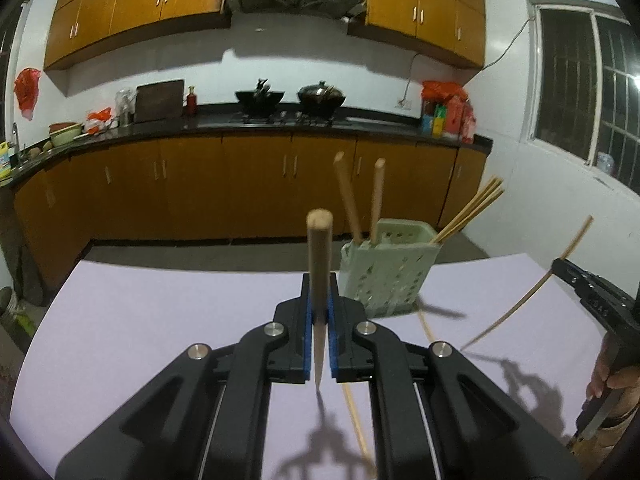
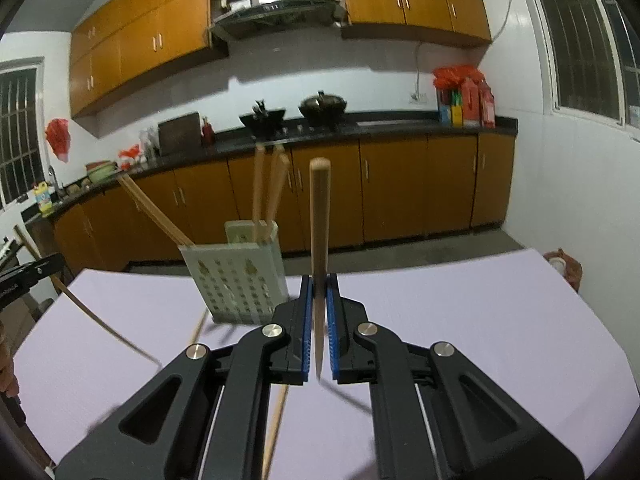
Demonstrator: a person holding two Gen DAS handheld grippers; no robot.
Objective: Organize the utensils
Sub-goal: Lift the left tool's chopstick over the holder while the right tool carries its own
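In the left wrist view my left gripper (image 1: 319, 282) is shut on a wooden chopstick (image 1: 319, 248) that stands upright above the lilac table (image 1: 160, 320). Behind it stands a pale green perforated holder (image 1: 390, 276) with chopsticks (image 1: 348, 196) in it. At the right edge, my right gripper (image 1: 559, 265) carries a second chopstick (image 1: 528, 300). In the right wrist view my right gripper (image 2: 319, 282) is shut on that chopstick (image 2: 320, 232), with the holder (image 2: 236, 280) to its left. The left gripper (image 2: 56, 260) shows at the far left with its chopstick (image 2: 92, 316).
One loose chopstick (image 1: 352, 400) lies on the table near the holder's foot, also the loose chopstick (image 2: 276, 428) under my right gripper. A hand (image 1: 604, 376) grips the right tool. Kitchen cabinets (image 1: 240, 184) and a counter with woks (image 1: 320, 96) run behind the table.
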